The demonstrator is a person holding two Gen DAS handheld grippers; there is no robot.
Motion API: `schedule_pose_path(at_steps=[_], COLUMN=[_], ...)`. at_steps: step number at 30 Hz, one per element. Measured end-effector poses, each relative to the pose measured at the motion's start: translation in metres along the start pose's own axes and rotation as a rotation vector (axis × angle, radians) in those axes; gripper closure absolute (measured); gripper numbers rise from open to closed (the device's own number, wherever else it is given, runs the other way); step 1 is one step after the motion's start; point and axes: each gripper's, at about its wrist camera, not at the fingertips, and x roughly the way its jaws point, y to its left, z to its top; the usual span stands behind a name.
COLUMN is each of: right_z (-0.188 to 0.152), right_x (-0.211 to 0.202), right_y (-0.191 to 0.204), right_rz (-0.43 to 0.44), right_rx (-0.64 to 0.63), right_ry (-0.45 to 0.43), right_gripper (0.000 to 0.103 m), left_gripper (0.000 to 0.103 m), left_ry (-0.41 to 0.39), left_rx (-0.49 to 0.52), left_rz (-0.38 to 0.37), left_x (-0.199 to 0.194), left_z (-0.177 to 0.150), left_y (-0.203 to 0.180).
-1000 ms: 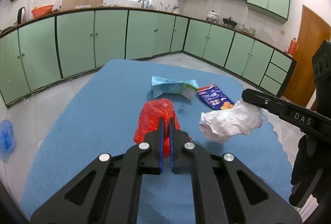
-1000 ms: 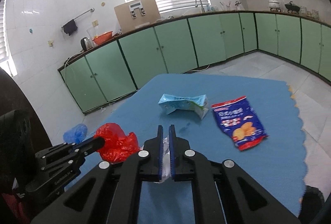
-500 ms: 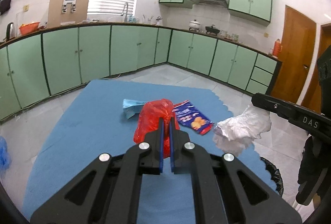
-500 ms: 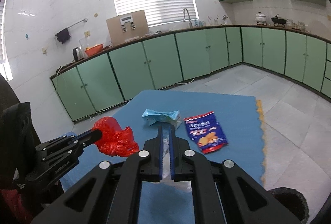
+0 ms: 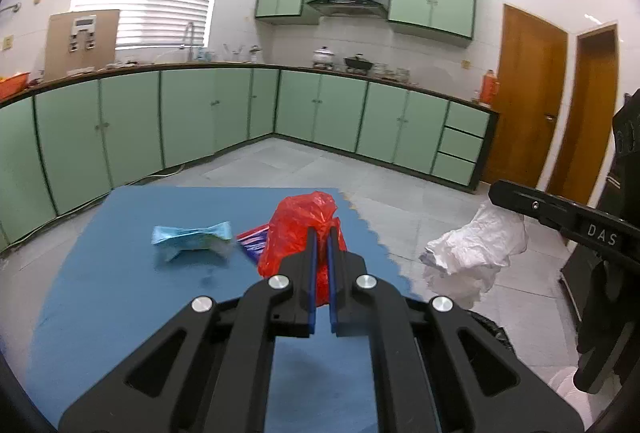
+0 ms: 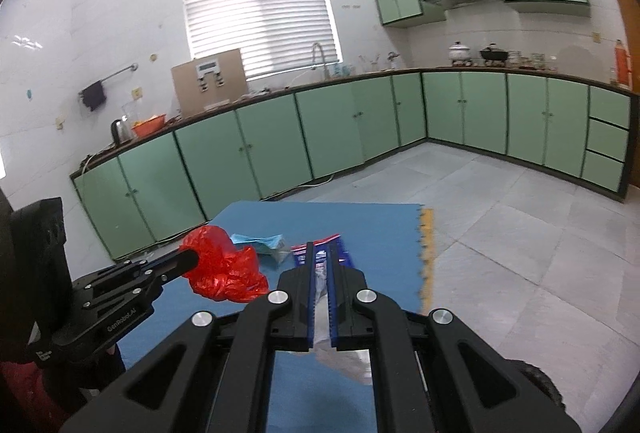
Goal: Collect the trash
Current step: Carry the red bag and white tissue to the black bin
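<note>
The left tool is clamped on a crumpled red plastic bag above the blue floor mat. The right tool pinches a crumpled white paper wad out past the mat's right edge. Both grips catch only thin folds, so either piece could slip free before reaching the black bin near right.

Green cabinets run along two walls under a dark worktop. On it stand a cardboard box, a white pot and an orange bowl. A window blind hangs above the tap; two brown doors are at the right
</note>
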Motion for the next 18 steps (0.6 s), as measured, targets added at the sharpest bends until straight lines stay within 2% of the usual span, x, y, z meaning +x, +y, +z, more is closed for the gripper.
schedule_pose_path(at_steps=[18], right_z=[-0.024], right_x=[-0.078], right_y=[-0.092], right_rz=[-0.22], right_rx=[0.101], right_ry=[-0.033], right_gripper=[0.098], left_gripper=[0.1], left_ry=[0.043], left_rx=[0.099], left_rz=[-0.246], left_x=[0.043], left_z=[-0.012], left_y=[-0.126])
